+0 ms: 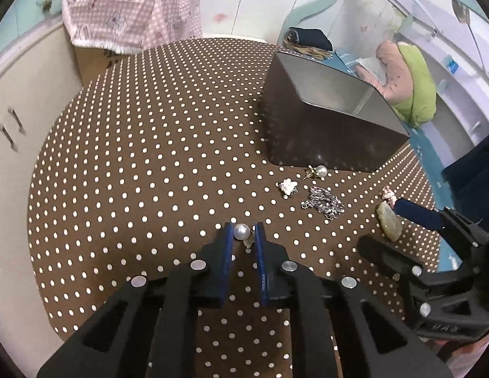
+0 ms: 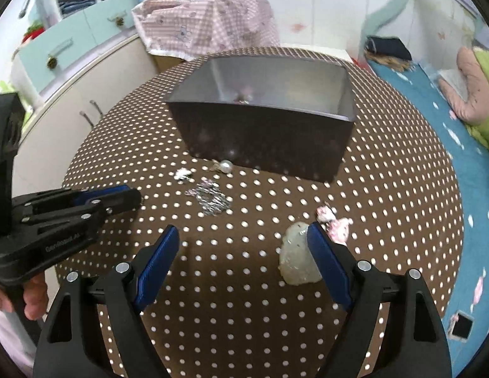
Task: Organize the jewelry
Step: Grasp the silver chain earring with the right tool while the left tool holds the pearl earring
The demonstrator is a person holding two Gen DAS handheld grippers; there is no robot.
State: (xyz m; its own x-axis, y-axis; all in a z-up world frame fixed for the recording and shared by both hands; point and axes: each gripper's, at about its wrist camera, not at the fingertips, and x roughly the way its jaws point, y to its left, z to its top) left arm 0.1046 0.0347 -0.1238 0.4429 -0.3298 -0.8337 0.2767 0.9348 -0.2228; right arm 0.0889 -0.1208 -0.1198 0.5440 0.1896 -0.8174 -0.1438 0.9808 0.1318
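My left gripper [image 1: 243, 232] is shut on a pearl earring [image 1: 241, 231] with a gold leaf, just above the brown dotted tablecloth [image 1: 143, 163]; it also shows at the left of the right wrist view [image 2: 131, 197]. My right gripper [image 2: 243, 236] is open, its right finger [image 2: 326, 258] beside a pale green stone [image 2: 296, 256]. A second pearl earring [image 1: 318, 171], a white charm [image 1: 288, 186], a silver chain [image 1: 325, 203] and a pink piece [image 2: 334, 222] lie before the dark metal box [image 2: 263, 132]. The box holds some small jewelry [image 2: 244, 97].
A pink checked cloth [image 1: 131, 9] covers a carton behind the table. Cream cabinets [image 1: 27, 100] stand at the left. A blue bed with a pink and green pillow [image 2: 474, 91] lies at the right. The round table's edge runs close to the stone.
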